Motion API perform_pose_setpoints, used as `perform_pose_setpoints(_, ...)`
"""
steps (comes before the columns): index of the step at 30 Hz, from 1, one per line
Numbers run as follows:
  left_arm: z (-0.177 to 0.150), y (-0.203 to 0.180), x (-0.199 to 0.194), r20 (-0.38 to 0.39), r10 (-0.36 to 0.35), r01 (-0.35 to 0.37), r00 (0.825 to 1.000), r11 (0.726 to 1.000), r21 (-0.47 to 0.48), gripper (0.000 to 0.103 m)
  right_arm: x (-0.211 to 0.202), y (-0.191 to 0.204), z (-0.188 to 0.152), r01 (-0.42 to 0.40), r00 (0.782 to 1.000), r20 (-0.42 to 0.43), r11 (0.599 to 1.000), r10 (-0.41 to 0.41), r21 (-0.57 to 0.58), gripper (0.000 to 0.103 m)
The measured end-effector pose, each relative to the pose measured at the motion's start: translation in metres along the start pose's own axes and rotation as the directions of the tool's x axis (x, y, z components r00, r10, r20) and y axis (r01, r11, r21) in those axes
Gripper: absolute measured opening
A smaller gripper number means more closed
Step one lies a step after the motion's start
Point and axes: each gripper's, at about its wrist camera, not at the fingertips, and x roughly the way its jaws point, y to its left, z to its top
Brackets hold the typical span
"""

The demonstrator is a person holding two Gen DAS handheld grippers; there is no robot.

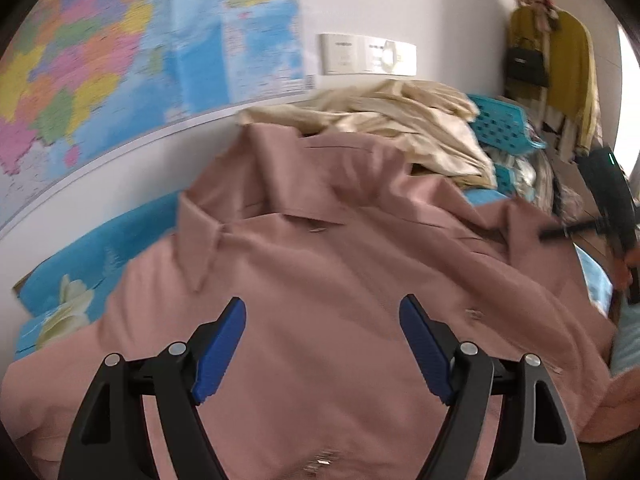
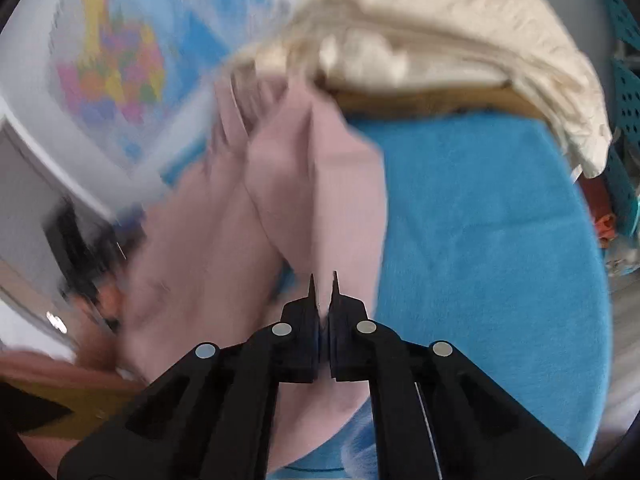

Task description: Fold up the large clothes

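A large dusty-pink collared shirt [image 1: 320,280] lies front-up and spread on a blue cloth-covered surface [image 1: 80,264], collar toward the wall. My left gripper [image 1: 322,312] is open and empty, hovering just above the shirt's chest. My right gripper [image 2: 323,280] is shut on a fold of the pink shirt [image 2: 312,184] and holds it lifted over the blue cloth [image 2: 480,240]. The right gripper also shows in the left wrist view [image 1: 560,234] at the shirt's far right edge.
A heap of cream clothes [image 1: 400,120] lies behind the shirt, next to a teal perforated basket [image 1: 504,124]. A colourful map [image 1: 100,60] hangs on the wall to the left. A mustard coat and a black bag [image 1: 560,60] hang at the far right.
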Motion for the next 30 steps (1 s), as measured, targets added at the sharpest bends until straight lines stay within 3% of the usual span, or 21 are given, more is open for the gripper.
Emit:
perform_pose_setpoints(3,0.002,-0.025,-0.006,0.014,-0.061,0.06,0.998,0.997,0.052,0.078,-0.042,-0.014,0.015,-0.062,0.987,0.155,0.996,0.052,0.065,0.007)
perform_pose_setpoints(5,0.002,-0.038,-0.006,0.018,-0.086,0.084,0.996,0.994,0.076,0.078,-0.054,-0.03,0.021,0.03,0.983,0.179,0.993,-0.05,0.114,0.035)
perform_pose_setpoints(6,0.003,-0.044,-0.005,0.015,-0.103,0.101,0.995,0.991,0.087,0.078,-0.052,-0.035,0.022,0.074,0.983,0.16,0.99,-0.093,0.122,0.068)
perform_pose_setpoints(7,0.003,-0.054,-0.003,0.01,-0.112,0.11,0.994,0.988,0.108,0.078,-0.052,-0.038,0.019,0.156,0.973,0.15,0.979,-0.175,0.13,0.08)
perform_pose_setpoints(9,0.003,-0.064,0.001,-0.001,-0.114,0.113,0.994,0.985,0.132,0.078,-0.054,-0.036,0.013,0.25,0.954,0.146,0.963,-0.263,0.105,0.079)
perform_pose_setpoints(10,0.003,-0.069,0.003,-0.008,-0.115,0.115,0.993,0.983,0.143,0.078,-0.06,-0.031,0.007,0.247,0.952,0.163,0.965,-0.258,0.085,0.079)
perform_pose_setpoints(12,0.002,-0.076,0.007,-0.017,-0.126,0.127,0.992,0.981,0.147,0.078,-0.066,-0.02,-0.003,0.208,0.96,0.185,0.978,-0.21,0.033,0.08)
perform_pose_setpoints(15,0.005,-0.079,0.014,-0.03,-0.144,0.147,0.989,0.981,0.131,0.078,-0.067,0.018,-0.021,0.119,0.985,0.141,0.986,-0.102,-0.117,0.093)
perform_pose_setpoints(17,0.007,-0.08,0.018,-0.037,-0.152,0.155,0.988,0.981,0.121,0.078,-0.05,0.046,-0.036,0.071,0.997,0.051,0.972,-0.061,-0.224,0.093)
perform_pose_setpoints(19,0.009,-0.081,0.023,-0.047,-0.158,0.162,0.986,0.981,0.108,0.078,-0.029,0.067,-0.053,0.081,0.994,-0.042,0.942,-0.101,-0.327,0.093)
perform_pose_setpoints(22,0.009,-0.086,0.025,-0.052,-0.164,0.168,0.985,0.98,0.104,0.078,0.001,0.081,-0.077,0.063,0.975,-0.168,0.908,-0.144,-0.414,0.086)
perform_pose_setpoints(26,0.006,-0.089,0.024,-0.056,-0.168,0.174,0.984,0.979,0.11,0.078,0.022,0.079,-0.095,0.116,0.946,-0.211,0.866,-0.245,-0.487,0.081)
perform_pose_setpoints(29,0.004,-0.087,0.025,-0.063,-0.17,0.175,0.984,0.98,0.097,0.078,0.026,0.075,-0.095,0.169,0.944,-0.163,0.844,-0.288,-0.509,0.056)
perform_pose_setpoints(30,0.004,-0.086,0.026,-0.067,-0.169,0.174,0.983,0.981,0.09,0.078,0.025,0.074,-0.093,0.169,0.945,-0.162,0.85,-0.283,-0.499,0.032)
